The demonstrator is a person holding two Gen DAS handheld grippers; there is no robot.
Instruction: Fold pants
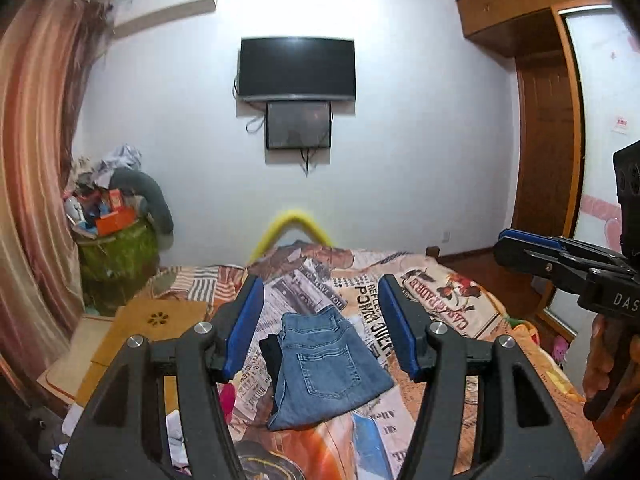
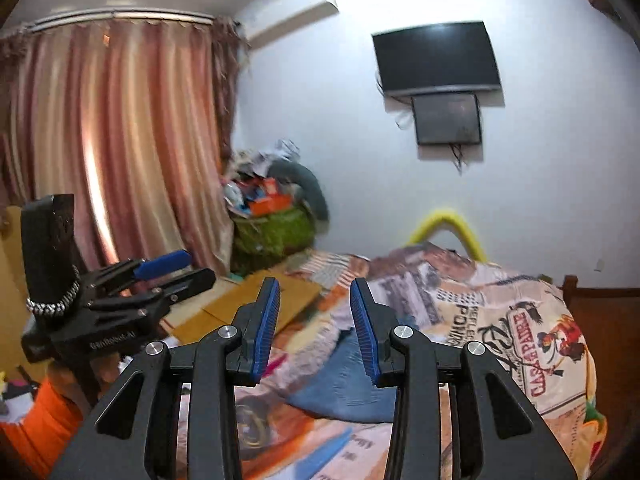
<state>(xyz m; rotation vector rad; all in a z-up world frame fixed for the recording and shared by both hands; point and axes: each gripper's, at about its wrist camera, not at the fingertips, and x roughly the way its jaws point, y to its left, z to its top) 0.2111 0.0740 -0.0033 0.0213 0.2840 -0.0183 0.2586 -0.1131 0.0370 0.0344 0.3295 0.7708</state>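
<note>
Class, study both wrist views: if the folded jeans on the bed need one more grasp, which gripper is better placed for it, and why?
Probably the left gripper. Its open jaws frame the folded jeans squarely, directly ahead. The right gripper is open too, but the jeans sit off-centre behind its right finger.

The jeans [image 1: 324, 364] are faded mid-blue denim with paler stitching, and a black garment [image 1: 270, 354] shows at their left edge. Under them the bedspread [image 1: 440, 300] is a busy print — newspaper columns in black on cream, orange and tan patches, red lettering. Both grippers [image 1: 320, 320] [image 2: 314, 324] are black with blue pads. Far left, the curtain [image 2: 112, 140] runs in pink and cream stripes — the wall [image 1: 400, 140] is plain white.
</note>
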